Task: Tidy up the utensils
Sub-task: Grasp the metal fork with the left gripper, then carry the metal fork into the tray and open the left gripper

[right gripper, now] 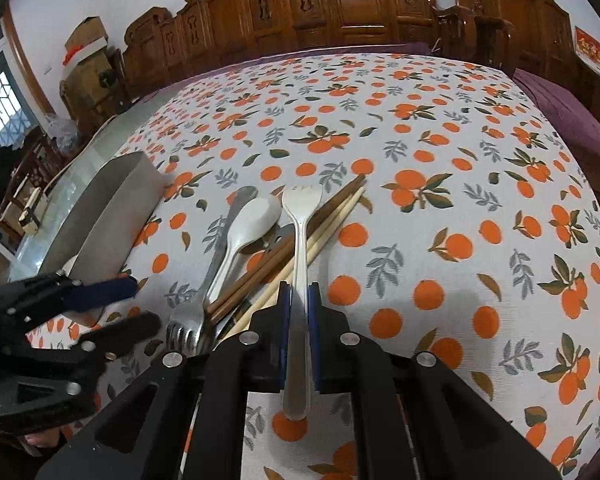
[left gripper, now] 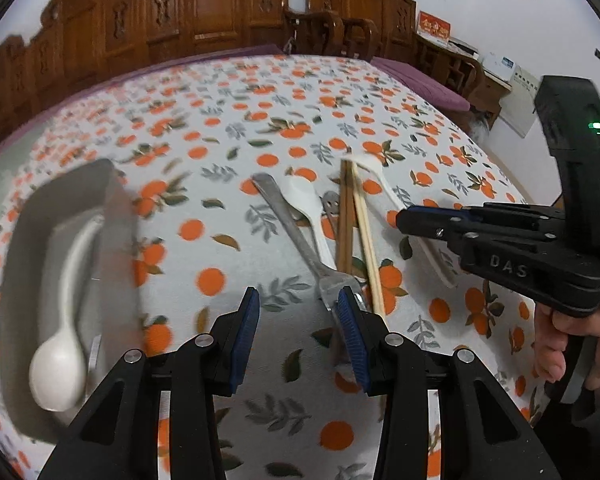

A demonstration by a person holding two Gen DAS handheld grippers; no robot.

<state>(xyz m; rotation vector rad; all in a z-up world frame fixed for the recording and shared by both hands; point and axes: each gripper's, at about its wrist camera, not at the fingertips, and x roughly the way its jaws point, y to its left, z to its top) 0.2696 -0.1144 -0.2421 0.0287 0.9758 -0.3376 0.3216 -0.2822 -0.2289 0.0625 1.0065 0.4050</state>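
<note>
The white fork point(right gripper: 300, 240) lies on top of the pile on the table point(right gripper: 480, 152), its handle pinched between the pads of my right gripper point(right gripper: 299, 300). It looks like light, stiff, glossy plastic, so I judge it may pivot in a narrow grip; holding mid-handle seems best. Beside it lie a white spoon point(right gripper: 252, 220), chopsticks point(right gripper: 332, 216) and a metal fork point(right gripper: 192, 320). My left gripper point(left gripper: 298, 332) hangs part-spread and empty near the gray tray point(left gripper: 28, 216).
</note>
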